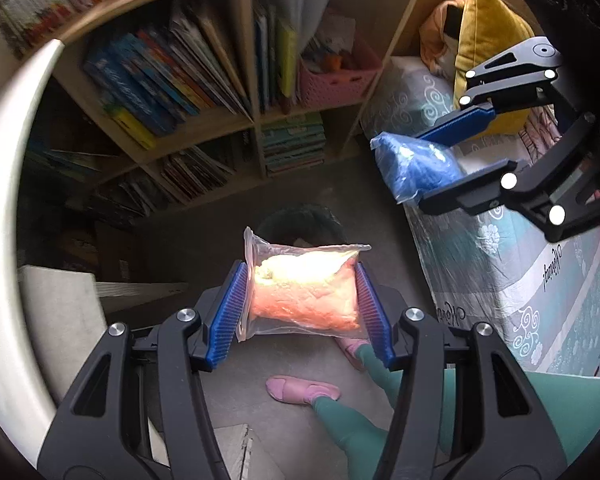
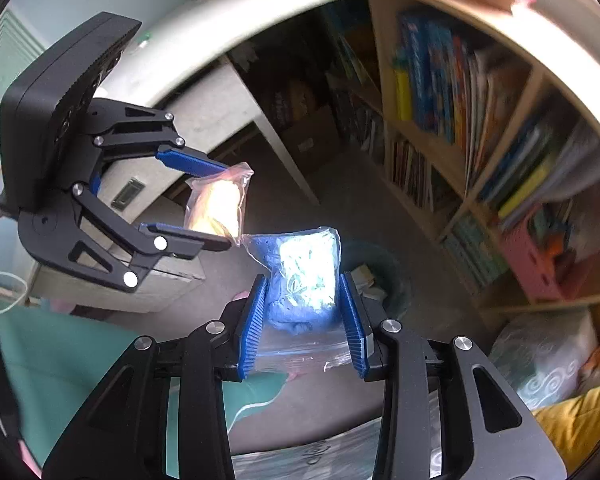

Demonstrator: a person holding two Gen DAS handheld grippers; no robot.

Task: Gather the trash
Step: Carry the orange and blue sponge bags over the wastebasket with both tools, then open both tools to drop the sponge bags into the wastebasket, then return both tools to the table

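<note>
The left hand-held gripper (image 1: 303,312) was clamped on a clear zip bag of orange and yellow stuff (image 1: 305,292), its blue ribbed pads pressing the bag from both sides with the jaws partly apart to fit the bag's width. The right hand-held gripper (image 2: 305,320) gripped a second clear bag of blue material (image 2: 300,280) in the same way, pads against each side and the bag's sealed end trailing back between the fingers. Both pointed steeply down at the grey floor (image 1: 204,220).

In the left wrist view the orange bag hung just in front of a dark round bin (image 1: 300,220) on the floor, which already seemed to hold some scraps, though the shade made that hard to confirm. In the right wrist view the bin (image 2: 379,276) showed beside and beyond the blue bag, with the left gripper's bag up to the left, the two bags near each other but apart.

A pale wooden bookshelf (image 1: 244,60) full of books stood behind the bin, with a pink basket (image 1: 335,80) in one compartment. A bed (image 1: 499,240) with a patterned cover and a yellow cushion (image 1: 487,40) lay to the right. The person's green trouser legs and pink slippers (image 1: 300,390) showed below.
</note>
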